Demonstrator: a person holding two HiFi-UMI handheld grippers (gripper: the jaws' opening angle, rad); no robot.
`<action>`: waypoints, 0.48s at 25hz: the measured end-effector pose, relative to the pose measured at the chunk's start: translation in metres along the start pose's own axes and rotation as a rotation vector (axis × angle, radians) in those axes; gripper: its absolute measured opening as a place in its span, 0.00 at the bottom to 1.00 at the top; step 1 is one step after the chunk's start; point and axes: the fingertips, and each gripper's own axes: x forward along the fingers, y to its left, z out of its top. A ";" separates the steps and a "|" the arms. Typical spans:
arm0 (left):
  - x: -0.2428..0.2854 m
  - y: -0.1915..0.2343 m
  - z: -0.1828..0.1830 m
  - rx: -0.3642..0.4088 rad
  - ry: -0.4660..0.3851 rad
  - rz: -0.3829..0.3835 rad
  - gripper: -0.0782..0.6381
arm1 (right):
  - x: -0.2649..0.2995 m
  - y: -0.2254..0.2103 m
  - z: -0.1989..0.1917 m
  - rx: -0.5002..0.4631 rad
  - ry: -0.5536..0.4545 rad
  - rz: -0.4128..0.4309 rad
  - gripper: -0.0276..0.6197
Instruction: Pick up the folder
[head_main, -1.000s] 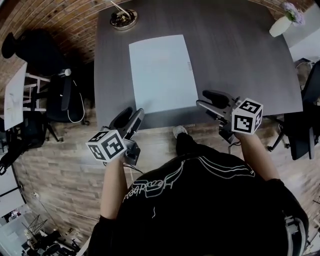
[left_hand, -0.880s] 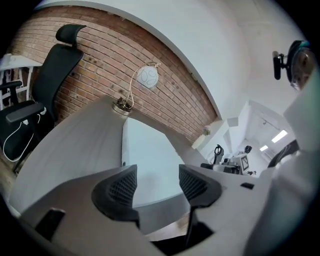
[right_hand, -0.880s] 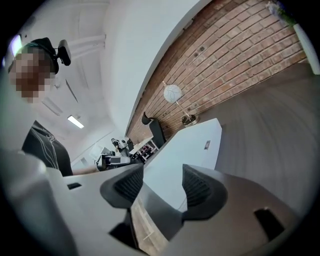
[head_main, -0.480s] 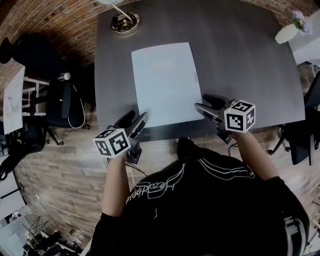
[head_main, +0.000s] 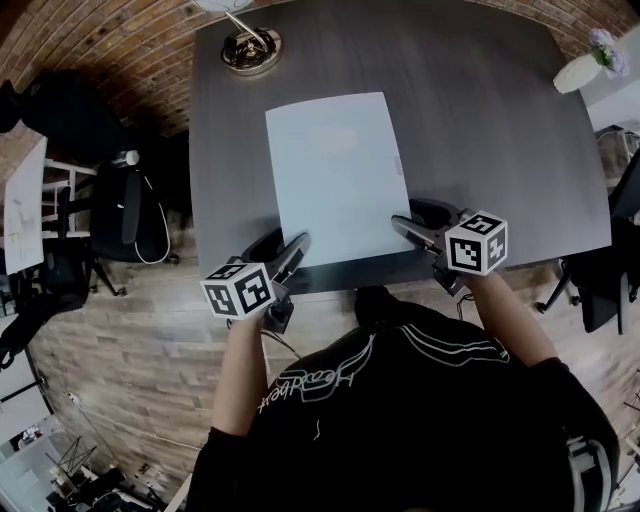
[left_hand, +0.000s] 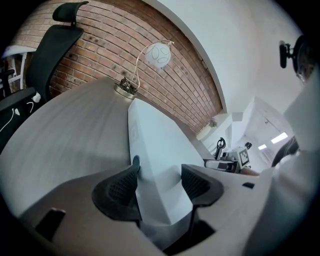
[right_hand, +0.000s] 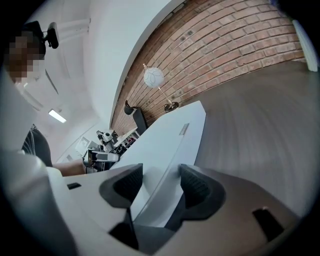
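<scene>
No text reads clean anywhere; white script print (head_main: 318, 375) across the person's black shirt (head_main: 420, 420), upside down in the head view and warped, letters not sure; small label (head_main: 398, 165) at the right edge of the folder (head_main: 335, 175) on the tabletop (head_main: 480, 130), too small to read, blank-looking in both gripper views; marker cube (head_main: 240, 290) on the left hand-held gripper (head_main: 285, 250) and marker cube (head_main: 476, 243) on the right hand-held gripper (head_main: 412, 222) carry black-and-white square codes only, no letters or digits
</scene>
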 end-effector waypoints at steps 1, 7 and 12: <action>0.000 0.000 -0.001 0.004 0.003 0.002 0.49 | 0.000 0.000 0.000 0.006 -0.001 0.000 0.38; 0.001 0.002 -0.002 0.013 0.022 0.007 0.49 | 0.001 0.000 -0.001 -0.003 0.004 0.001 0.38; 0.002 0.002 -0.003 0.000 0.012 0.011 0.49 | 0.000 -0.001 -0.001 -0.002 -0.004 0.008 0.38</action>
